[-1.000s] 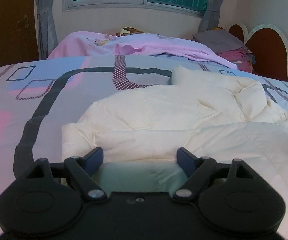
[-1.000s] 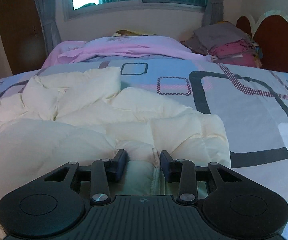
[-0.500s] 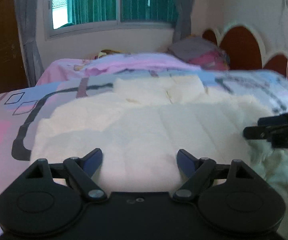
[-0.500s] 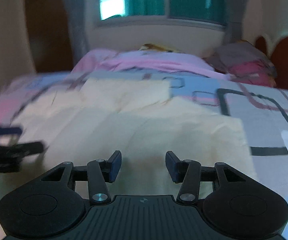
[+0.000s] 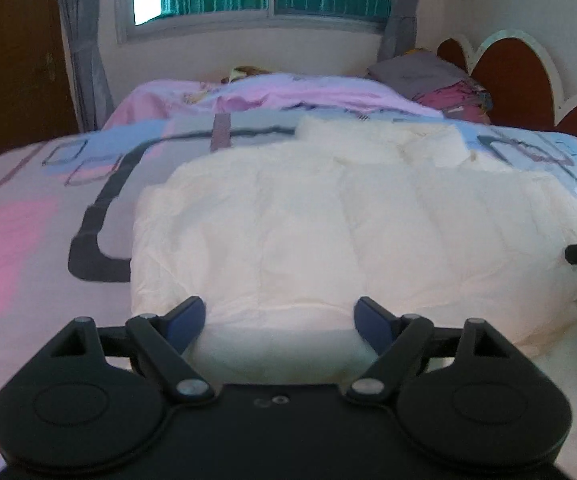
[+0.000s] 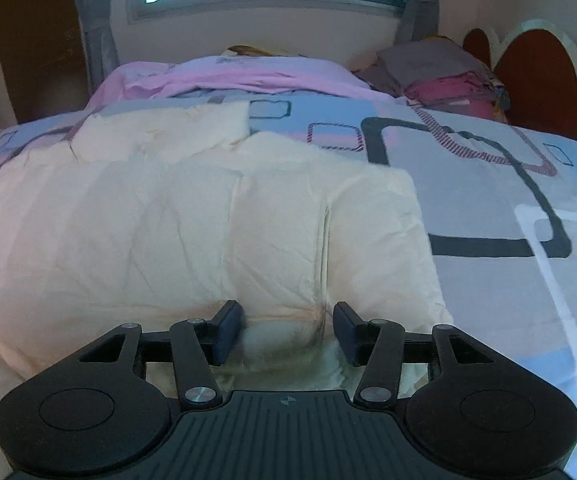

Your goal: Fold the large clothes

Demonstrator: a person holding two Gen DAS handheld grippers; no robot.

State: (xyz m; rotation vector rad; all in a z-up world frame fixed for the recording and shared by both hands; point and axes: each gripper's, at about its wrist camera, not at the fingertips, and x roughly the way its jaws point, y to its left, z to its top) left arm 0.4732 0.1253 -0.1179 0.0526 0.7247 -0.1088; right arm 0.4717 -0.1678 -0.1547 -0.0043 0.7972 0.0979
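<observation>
**Two grippers over a folded cream jacket**

The left gripper (image 5: 280,318) is spread wide, pinching nothing. The right gripper (image 6: 288,326), at lower centre, has just been opening; jacket fabric bunches loosely between its jaws. Beyond, the cream padded jacket (image 5: 348,232) lies mid-frame on the patterned bed (image 6: 508,200), seemingly laid down for another fold.

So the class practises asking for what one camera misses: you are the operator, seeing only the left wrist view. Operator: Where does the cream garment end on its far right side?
Observer: The cream garment has a straight side edge lying on the patterned bedspread, just right of the right gripper.
Operator: Is that gripper gripping it?
Observer: Its jaws have just been opening; fluffy trim sits between them, not squeezed.
</observation>
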